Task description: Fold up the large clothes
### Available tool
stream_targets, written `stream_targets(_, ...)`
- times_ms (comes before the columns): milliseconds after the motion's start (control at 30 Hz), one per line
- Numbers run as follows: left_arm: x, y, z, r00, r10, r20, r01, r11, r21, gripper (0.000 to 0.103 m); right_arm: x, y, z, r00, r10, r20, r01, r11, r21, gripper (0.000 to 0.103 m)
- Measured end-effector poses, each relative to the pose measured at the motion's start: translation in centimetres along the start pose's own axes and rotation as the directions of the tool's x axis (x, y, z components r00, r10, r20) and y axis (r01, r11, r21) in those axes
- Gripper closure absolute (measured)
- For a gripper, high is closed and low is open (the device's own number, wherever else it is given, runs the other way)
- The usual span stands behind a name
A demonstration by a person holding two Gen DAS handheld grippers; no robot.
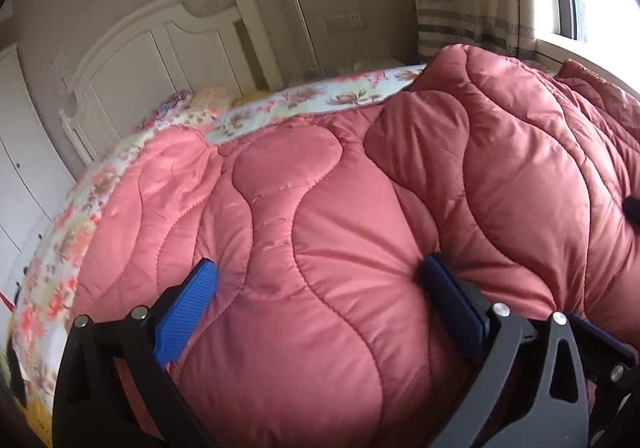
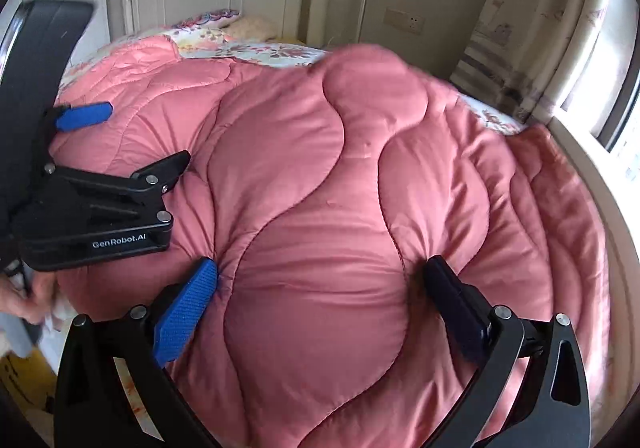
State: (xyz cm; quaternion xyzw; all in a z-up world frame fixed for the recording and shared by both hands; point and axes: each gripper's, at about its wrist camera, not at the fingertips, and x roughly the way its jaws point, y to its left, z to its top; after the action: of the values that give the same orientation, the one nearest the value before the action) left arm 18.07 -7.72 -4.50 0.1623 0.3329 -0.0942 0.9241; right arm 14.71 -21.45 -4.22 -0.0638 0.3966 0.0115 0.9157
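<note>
Both the left gripper (image 1: 316, 280) and right gripper (image 2: 320, 276) clench thick bunches of the pink quilt (image 1: 360, 188) on the bed (image 1: 280, 104), mid-fold; next probably carrying that near edge across.

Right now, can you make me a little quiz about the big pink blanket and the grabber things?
1. True or false: the pink quilt lies on a bed with a flowered sheet.
2. What bulges between the fingers of the right gripper? A) a pillow B) a fold of quilt C) nothing
3. Fill in: the headboard behind the bed is ____ in colour.

Key: 1 true. 2 B; the left gripper straddles a fold the same way, fingers spread and pressed in. 3 white.
</note>
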Motion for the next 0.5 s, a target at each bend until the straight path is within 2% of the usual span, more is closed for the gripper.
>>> stream_targets(100,-0.7,0.9,0.4,0.999,-0.031,-0.018,0.030,0.999,-0.012,0.002,-0.2,-0.5,0.3,1.000,0.021,-0.020,-0.021,1.000,0.016,0.005)
stream_targets(200,-2.3,3.5,0.5,0.999,-0.046,-0.001,0.046,0.995,-0.090,0.002,-2.2,-1.6,0.8,1.000,0.014,0.012,-0.014,0.999,0.038,0.005)
stream_targets(300,-2.4,6.4,-0.3,1.000,-0.009,-0.025,0.005,0.989,-0.146,0.002,-3.7,-4.4,0.6,0.998,-0.035,0.052,0.029,0.994,0.109,0.005)
stream_targets(367,-1.3,7.5,-1.0,0.998,-0.002,-0.062,-0.008,0.988,-0.157,0.002,-2.7,-6.9,-0.2,0.998,-0.064,0.015,0.060,0.985,0.163,0.005)
stream_targets(400,-0.6,7.9,-1.4,0.997,-0.019,-0.072,0.007,0.987,-0.160,0.002,-1.7,-7.7,-0.7,0.998,-0.057,-0.010,0.058,0.982,0.178,0.004)
stream_targets(467,-0.1,7.9,-1.7,0.997,-0.026,-0.067,0.015,0.988,-0.157,0.002,-0.6,-8.3,-1.4,1.000,-0.002,0.009,0.000,0.980,0.197,0.004)
stream_targets(500,-0.2,7.8,-1.7,0.997,-0.017,-0.072,0.006,0.989,-0.149,0.002,-0.5,-8.4,-1.4,1.000,-0.003,0.010,0.001,0.980,0.199,0.004)
